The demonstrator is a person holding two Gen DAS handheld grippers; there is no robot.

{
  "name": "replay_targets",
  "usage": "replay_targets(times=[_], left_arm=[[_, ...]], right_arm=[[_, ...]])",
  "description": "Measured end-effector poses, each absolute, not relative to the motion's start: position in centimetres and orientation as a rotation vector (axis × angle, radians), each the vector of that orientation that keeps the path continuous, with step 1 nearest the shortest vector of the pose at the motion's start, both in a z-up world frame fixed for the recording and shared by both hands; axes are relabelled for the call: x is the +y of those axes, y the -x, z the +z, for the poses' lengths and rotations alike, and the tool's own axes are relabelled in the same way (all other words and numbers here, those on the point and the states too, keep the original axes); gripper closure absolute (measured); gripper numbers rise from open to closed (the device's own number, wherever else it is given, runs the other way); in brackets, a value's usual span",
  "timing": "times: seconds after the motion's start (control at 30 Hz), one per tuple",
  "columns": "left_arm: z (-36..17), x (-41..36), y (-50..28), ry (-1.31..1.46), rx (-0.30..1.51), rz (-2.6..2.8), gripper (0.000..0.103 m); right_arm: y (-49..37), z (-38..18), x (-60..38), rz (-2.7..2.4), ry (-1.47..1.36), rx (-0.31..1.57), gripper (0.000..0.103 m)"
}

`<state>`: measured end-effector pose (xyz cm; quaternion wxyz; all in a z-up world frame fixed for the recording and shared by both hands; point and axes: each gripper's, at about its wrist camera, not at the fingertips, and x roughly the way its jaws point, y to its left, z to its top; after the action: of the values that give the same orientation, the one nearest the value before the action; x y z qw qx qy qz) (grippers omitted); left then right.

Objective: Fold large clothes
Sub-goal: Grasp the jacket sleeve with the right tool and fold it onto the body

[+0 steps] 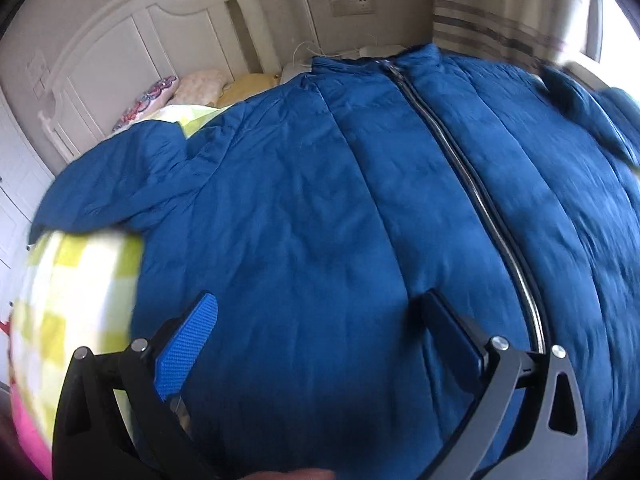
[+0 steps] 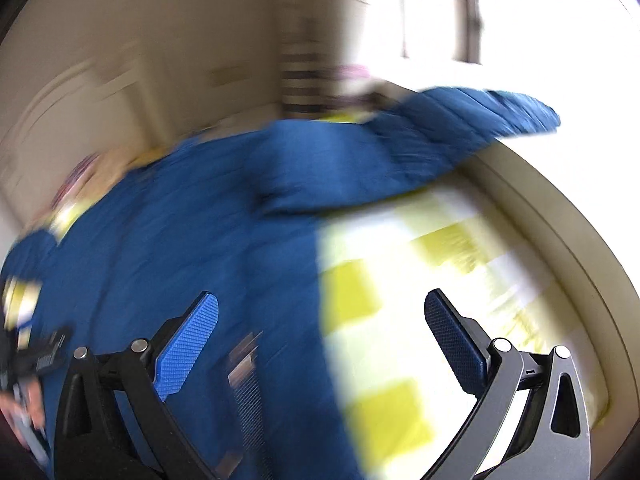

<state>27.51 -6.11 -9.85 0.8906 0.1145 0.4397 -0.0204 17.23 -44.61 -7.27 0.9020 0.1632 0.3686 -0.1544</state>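
Note:
A large blue padded jacket (image 1: pixel 320 200) lies spread front-up on the bed, its silver zipper (image 1: pixel 472 184) closed and running up to the collar. One sleeve (image 1: pixel 120 180) lies out to the left. My left gripper (image 1: pixel 320 312) is open and empty, hovering over the jacket's lower front. In the blurred right wrist view the jacket (image 2: pixel 180 232) fills the left half, with its other sleeve (image 2: pixel 460 120) stretched toward the bed's right edge. My right gripper (image 2: pixel 320 312) is open and empty above the jacket's right side edge.
The bed has a yellow-and-white checked sheet (image 2: pixel 420 300) and a pink cover (image 1: pixel 28 432) at the lower left. Pillows (image 1: pixel 192 88) lie by the white headboard (image 1: pixel 132 40). A bright window (image 2: pixel 520 20) is on the right. The cream bed frame edge (image 2: pixel 580 248) curves along the right.

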Motion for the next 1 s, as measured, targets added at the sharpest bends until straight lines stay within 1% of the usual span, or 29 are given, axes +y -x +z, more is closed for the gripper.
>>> replay_targets(times=[0.1,0.2,0.23,0.3,0.37,0.4,0.43,0.47,0.5,0.53,0.6,0.63,0.7,0.73,0.8,0.87,0.93,0.97,1.0], left_arm=[[-11.0,-5.4,-29.2,-0.171,0.909,-0.069,0.002],[-11.4,-3.5,-29.4,-0.049,0.921,-0.134,0.002],[-11.4,-3.2,-29.4,-0.025,0.918,-0.153,0.002],[-11.4,-2.8,-29.4,-0.011,0.912,-0.18,0.002],[-11.5,-3.2,-29.6,-0.032,0.916,-0.174,0.002],[-11.5,-3.4,-29.7,-0.049,0.92,-0.173,0.002],[-11.5,-3.6,-29.8,-0.062,0.922,-0.173,0.002],[-11.5,-3.6,-29.7,-0.063,0.921,-0.175,0.002],[-11.5,-3.5,-29.9,-0.058,0.92,-0.178,0.002],[-11.5,-3.4,-29.9,-0.054,0.919,-0.181,0.002],[-11.5,-3.5,-29.7,-0.057,0.917,-0.18,0.002],[-11.5,-3.5,-29.4,-0.058,0.916,-0.18,0.002],[-11.5,-3.5,-29.2,-0.056,0.915,-0.181,0.002],[-11.5,-3.4,-29.2,-0.054,0.915,-0.182,0.002],[-11.5,-3.4,-29.1,-0.048,0.913,-0.185,0.002],[-11.4,-3.2,-29.0,-0.037,0.91,-0.191,0.002],[-11.4,-3.0,-28.9,-0.029,0.908,-0.195,0.002],[-11.4,-2.9,-28.9,-0.028,0.908,-0.195,0.002],[-11.4,-2.9,-28.9,-0.029,0.907,-0.195,0.002]], right_arm=[[-21.0,-8.1,-49.8,-0.391,-0.44,0.759,0.004],[-24.4,-9.1,-54.2,-0.482,-0.493,0.745,0.005],[-25.3,-9.5,-55.1,-0.507,-0.503,0.749,0.006],[-27.0,-10.3,-57.0,-0.549,-0.523,0.762,0.014],[-28.0,-10.4,-58.0,-0.576,-0.546,0.759,0.035],[-28.2,-10.0,-58.3,-0.582,-0.563,0.723,0.043],[-28.3,-9.3,-57.9,-0.596,-0.545,0.689,0.062],[-28.3,-8.1,-57.0,-0.608,-0.505,0.646,0.069],[-28.5,-6.7,-55.8,-0.605,-0.452,0.589,0.072],[-28.6,-4.6,-53.2,-0.564,-0.365,0.514,0.072],[-29.3,-2.1,-48.5,-0.469,-0.224,0.448,0.072],[-29.9,-0.9,-44.4,-0.362,-0.106,0.427,0.072],[-30.5,-0.5,-36.7,-0.172,0.127,0.41,0.072],[-30.7,-1.2,-33.2,-0.09,0.229,0.426,0.072],[-31.1,-3.1,-28.7,0.042,0.326,0.49,0.072],[-32.2,-6.9,-25.0,0.199,0.355,0.668,0.071],[-33.7,-10.9,-24.3,0.303,0.296,0.874,0.061],[-33.7,-11.7,-24.9,0.304,0.255,0.879,0.056],[-33.4,-11.7,-25.2,0.309,0.226,0.867,0.047]])
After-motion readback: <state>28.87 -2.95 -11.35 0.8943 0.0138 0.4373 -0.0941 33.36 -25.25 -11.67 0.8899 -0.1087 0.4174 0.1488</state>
